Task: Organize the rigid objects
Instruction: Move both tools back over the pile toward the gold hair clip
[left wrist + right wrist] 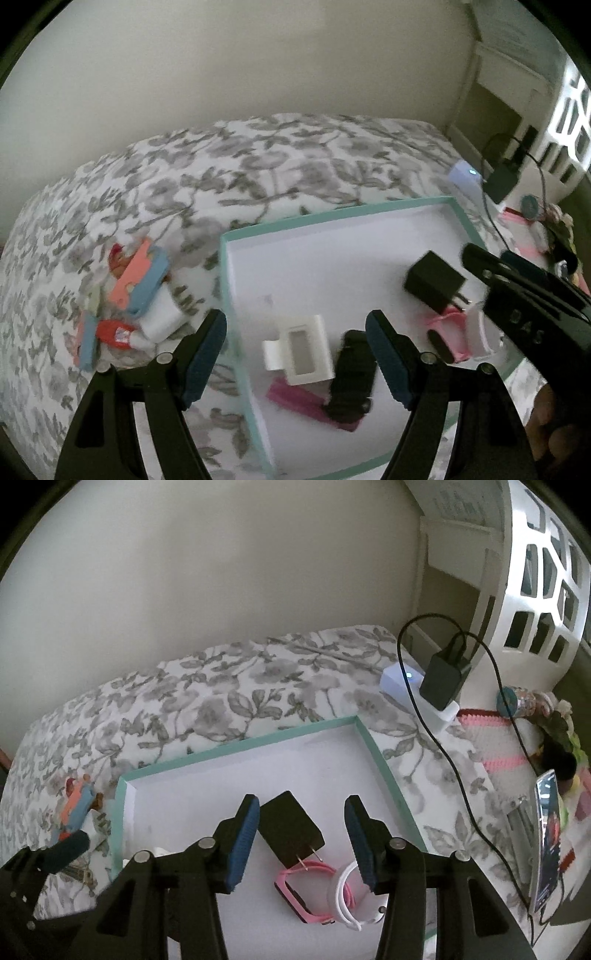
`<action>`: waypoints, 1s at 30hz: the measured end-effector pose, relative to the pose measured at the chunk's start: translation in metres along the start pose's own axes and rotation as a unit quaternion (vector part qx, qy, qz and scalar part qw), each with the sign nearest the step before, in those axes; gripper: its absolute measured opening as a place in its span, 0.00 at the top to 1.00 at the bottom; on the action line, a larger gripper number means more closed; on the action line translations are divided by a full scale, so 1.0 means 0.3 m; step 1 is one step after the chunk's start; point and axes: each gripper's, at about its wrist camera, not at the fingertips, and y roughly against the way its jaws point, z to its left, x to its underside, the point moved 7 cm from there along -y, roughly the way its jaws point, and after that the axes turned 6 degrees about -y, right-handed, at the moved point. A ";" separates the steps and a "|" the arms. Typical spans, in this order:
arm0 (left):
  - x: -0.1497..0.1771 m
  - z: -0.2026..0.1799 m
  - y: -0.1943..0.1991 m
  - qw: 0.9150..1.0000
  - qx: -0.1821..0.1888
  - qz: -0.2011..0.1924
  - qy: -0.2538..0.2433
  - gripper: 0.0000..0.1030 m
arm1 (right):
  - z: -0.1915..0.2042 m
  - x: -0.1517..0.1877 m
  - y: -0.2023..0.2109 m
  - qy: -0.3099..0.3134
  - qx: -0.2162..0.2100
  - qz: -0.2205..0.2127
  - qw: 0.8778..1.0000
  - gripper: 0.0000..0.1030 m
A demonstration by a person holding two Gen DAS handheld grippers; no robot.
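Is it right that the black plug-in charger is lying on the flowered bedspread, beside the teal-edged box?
Not quite. The black charger lies inside the teal-edged box, on its white floor, not on the flowered bedspread. The right wrist view shows it, beneath the open right gripper.

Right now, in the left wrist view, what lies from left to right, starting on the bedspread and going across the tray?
Pile of coloured items on the bedspread → white clip → black watch → black plug adapter → pink watch.
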 end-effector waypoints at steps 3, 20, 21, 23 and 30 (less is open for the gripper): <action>0.006 0.060 0.003 1.000 -0.006 0.002 0.027 0.24 | -0.001 0.009 -0.010 -0.002 -0.003 0.007 1.000 0.50; 0.083 0.441 0.030 0.983 -0.073 0.005 0.166 0.07 | 0.185 0.101 -0.047 0.050 -0.041 0.037 0.997 0.18; 0.088 0.456 0.033 0.982 -0.075 0.005 0.171 0.07 | 0.188 0.105 -0.048 0.051 -0.042 0.038 0.997 0.18; 0.098 0.490 0.040 0.980 -0.077 0.004 0.183 0.07 | 0.198 0.110 -0.053 0.053 -0.043 0.039 0.997 0.04; 0.124 0.611 0.081 0.971 -0.085 -0.007 0.222 0.07 | 0.243 0.122 -0.047 0.051 -0.060 0.042 0.996 0.00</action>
